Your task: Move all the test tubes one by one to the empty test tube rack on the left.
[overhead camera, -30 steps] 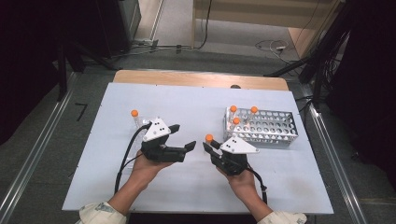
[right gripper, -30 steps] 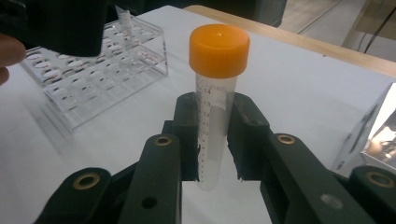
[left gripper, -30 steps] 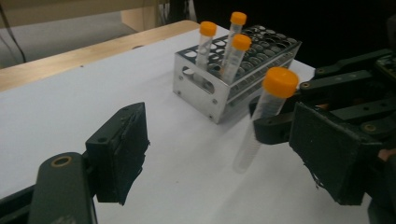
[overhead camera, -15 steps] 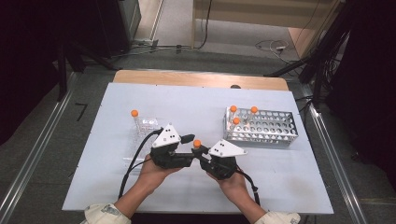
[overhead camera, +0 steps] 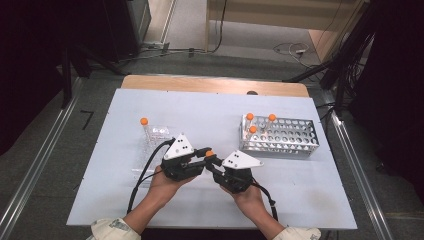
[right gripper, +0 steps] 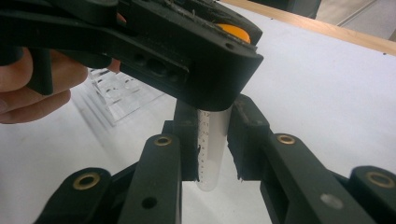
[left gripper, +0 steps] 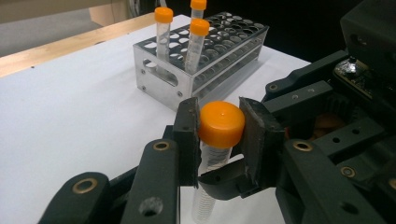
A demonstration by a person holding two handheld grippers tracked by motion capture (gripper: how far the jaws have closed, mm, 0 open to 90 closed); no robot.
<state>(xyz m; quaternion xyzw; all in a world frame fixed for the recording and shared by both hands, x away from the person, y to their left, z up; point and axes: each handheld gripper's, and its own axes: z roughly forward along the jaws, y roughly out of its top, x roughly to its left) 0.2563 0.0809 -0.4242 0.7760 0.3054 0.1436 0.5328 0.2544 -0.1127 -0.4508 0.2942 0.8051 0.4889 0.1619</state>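
Grips one tube [overhead camera: 209, 154] with both tools at once, a little in front of the middle of the white worktop [overhead camera: 200, 107] and nearer its front edge than its back edge. Holds the left gripper [overhead camera: 204, 152] in the left hand [overhead camera: 162, 182] with jaws pointing right, and the right gripper [overhead camera: 211, 161] in the right hand [overhead camera: 247, 195] with jaws pointing left and away from the person, so that the two tips meet. In the left gripper view, closes the left gripper [left gripper: 219, 135] nearly fully around the orange cap [left gripper: 221, 123], with both pads against its sides as far as can be seen. In the right gripper view, presses the right gripper [right gripper: 213, 144] on the clear, graduated body of the tube [right gripper: 212, 149], jaws narrow and touching it on both sides, just under the left gripper [right gripper: 187, 51]. Keeps the tube upright and above the worktop, apart from both racks. Shows toward the right edge a metal rack [overhead camera: 292, 140] with three orange-capped tubes [overhead camera: 249, 116] standing at its left end. Shows toward the left edge a clear plastic rack [overhead camera: 152, 147], just beside the left gripper, with a single capped tube [overhead camera: 144, 121] at its back left corner.
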